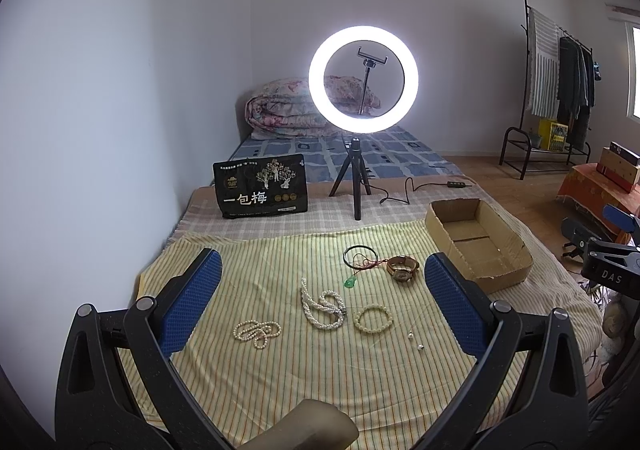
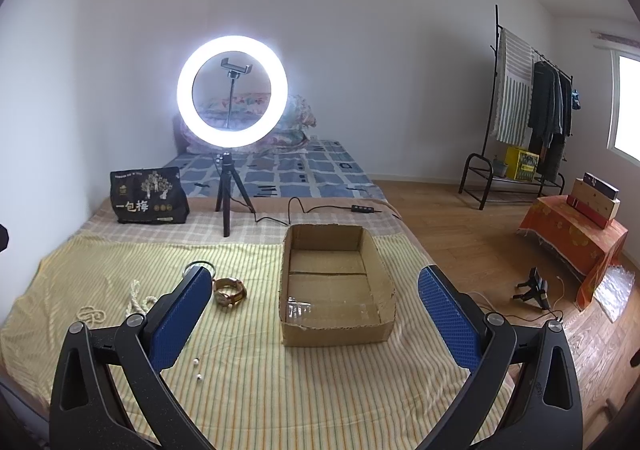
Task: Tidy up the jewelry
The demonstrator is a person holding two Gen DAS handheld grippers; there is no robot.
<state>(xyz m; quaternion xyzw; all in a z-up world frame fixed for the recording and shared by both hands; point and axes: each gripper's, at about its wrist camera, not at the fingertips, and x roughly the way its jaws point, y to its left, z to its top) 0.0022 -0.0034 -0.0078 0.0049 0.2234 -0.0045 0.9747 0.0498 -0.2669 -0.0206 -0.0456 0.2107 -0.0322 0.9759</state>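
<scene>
Jewelry lies on a yellow striped cloth (image 1: 280,378): a thin pearl necklace (image 1: 257,332), a thick twisted pearl strand (image 1: 323,305), a pale bead bracelet (image 1: 373,317), two small earrings (image 1: 415,342), a green pendant on red cord (image 1: 351,282), a black bangle (image 1: 360,254) and a gold watch (image 1: 402,268). An open, empty cardboard box (image 2: 337,290) stands to the right. My left gripper (image 1: 322,290) is open and empty above the jewelry. My right gripper (image 2: 316,314) is open and empty, in front of the box. The watch (image 2: 229,290) and earrings (image 2: 197,368) also show there.
A lit ring light on a tripod (image 1: 362,77) and a black snack bag (image 1: 262,185) stand behind the cloth, with a cable and switch (image 1: 456,184). A folded quilt (image 1: 288,107) lies at the wall. A clothes rack (image 2: 532,105) and draped stool (image 2: 576,238) stand on the right.
</scene>
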